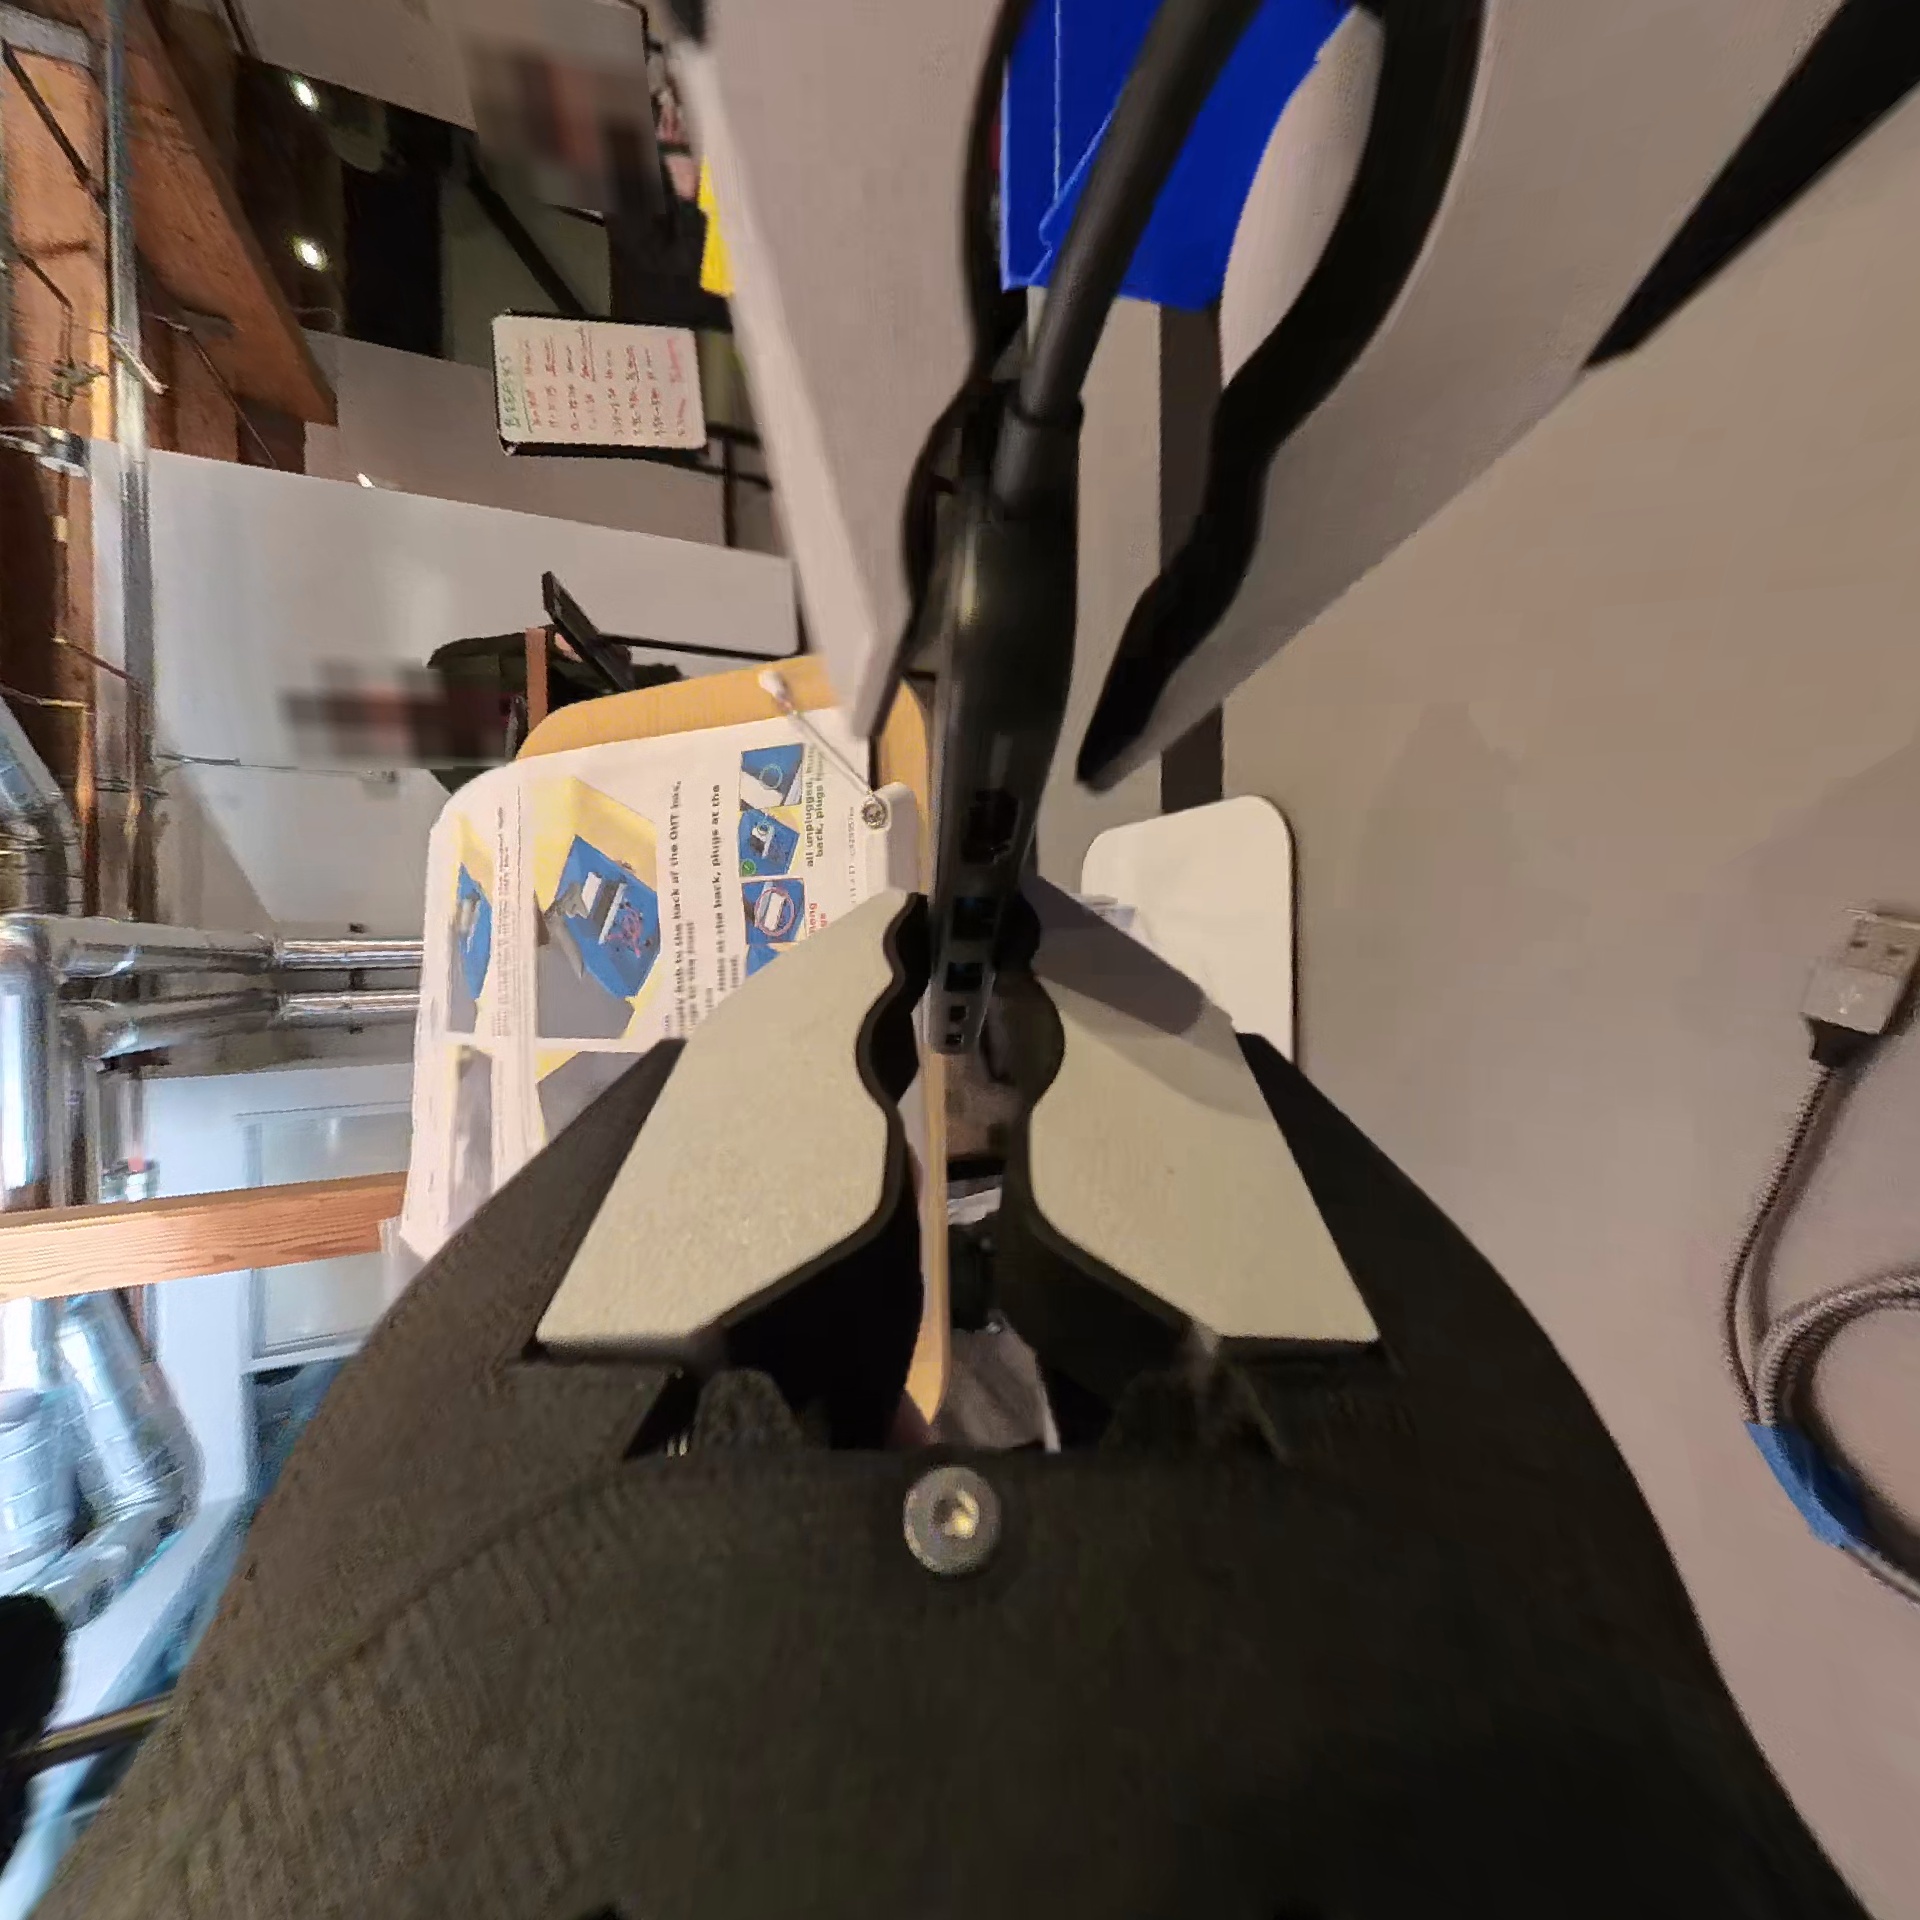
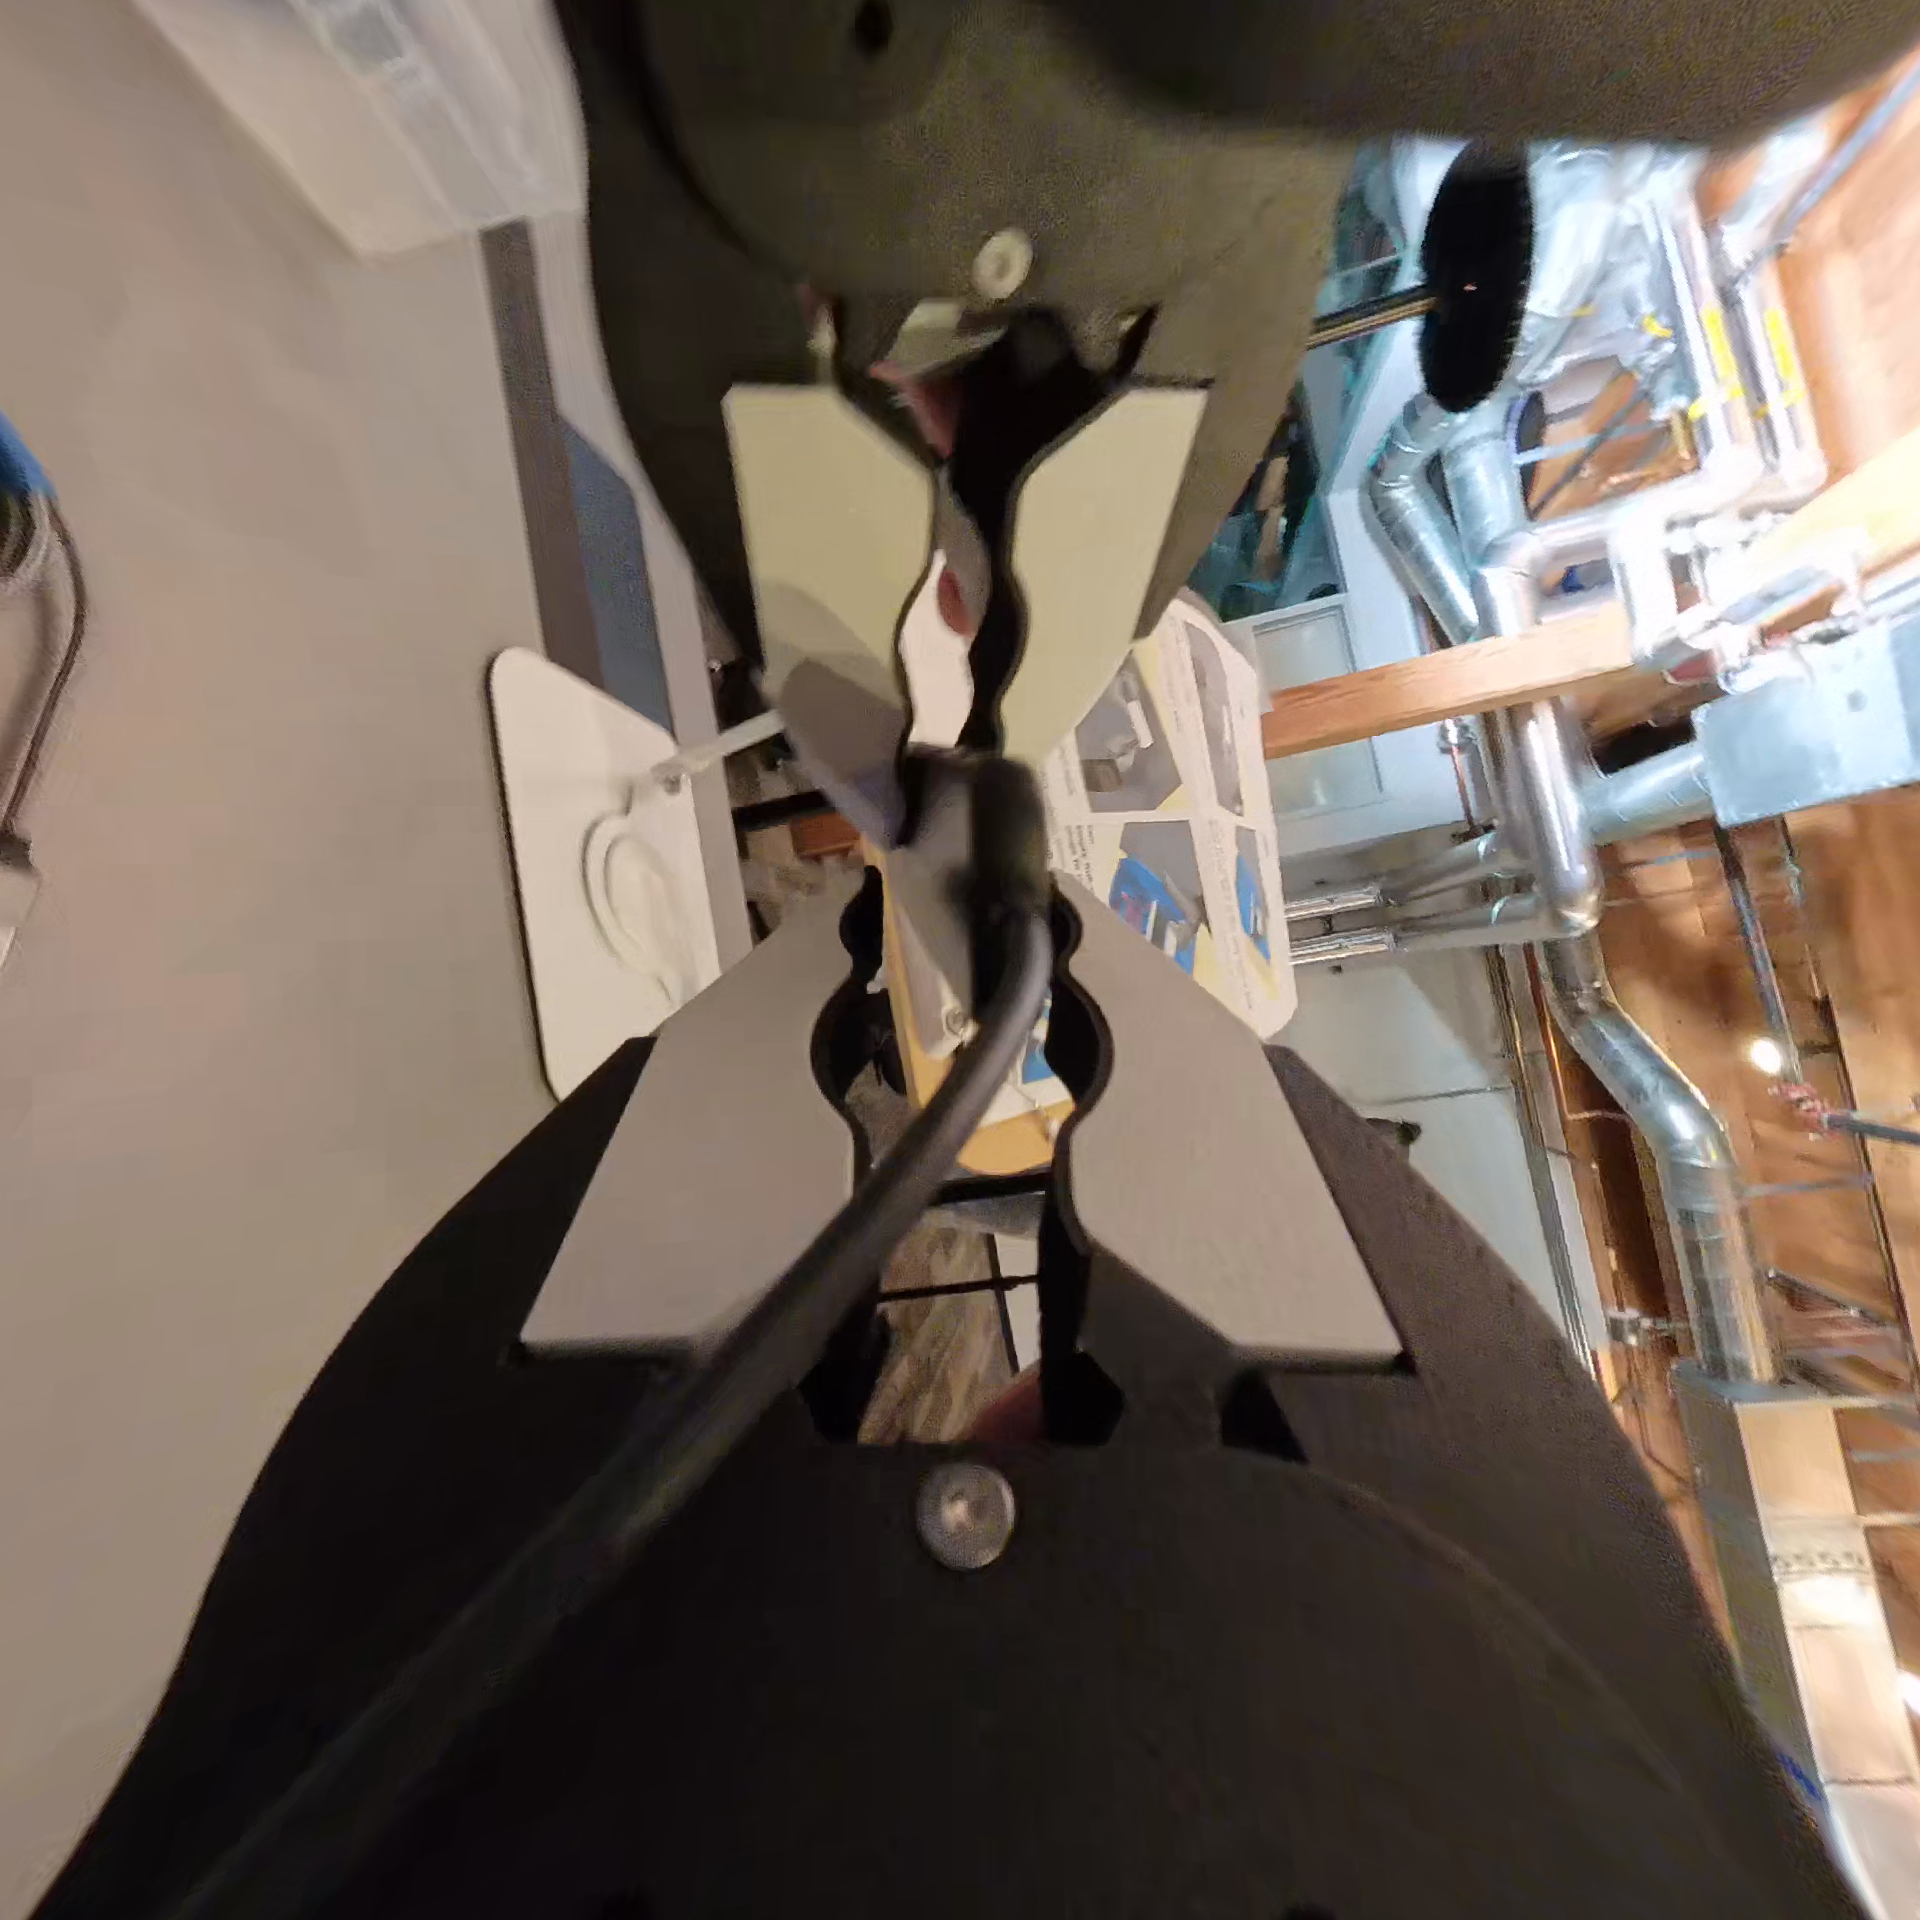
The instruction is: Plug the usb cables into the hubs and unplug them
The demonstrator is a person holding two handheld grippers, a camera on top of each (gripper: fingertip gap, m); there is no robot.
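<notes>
My left gripper (image 1: 966, 914) is shut on a slim black USB hub (image 1: 982, 644), which it holds edge-on above the grey table (image 1: 1558, 675). Several ports show along the hub's edge. A thick black cable (image 1: 1060, 312) leaves its far end. My right gripper (image 1: 987, 743) comes from the opposite side and straddles that cable end, one finger against the hub with a narrow gap at the other. In the right wrist view the right gripper (image 2: 961, 904) flanks the hub (image 2: 920, 894) and cable (image 2: 935, 1122), facing the left gripper (image 2: 940, 753). A braided USB cable (image 1: 1766, 1247) with a silver plug (image 1: 1860, 987) lies loose on the table.
A blue bin (image 1: 1143, 156) stands beyond the grippers. A white pad (image 2: 603, 852) with a white cable loop lies on the table. A clipboard with a picture instruction sheet (image 1: 623, 914) stands behind. Blue tape (image 1: 1797, 1486) wraps the braided cable. A clear box (image 2: 364, 125) sits farther off. Both grippers' tips are close together, under 4 cm apart.
</notes>
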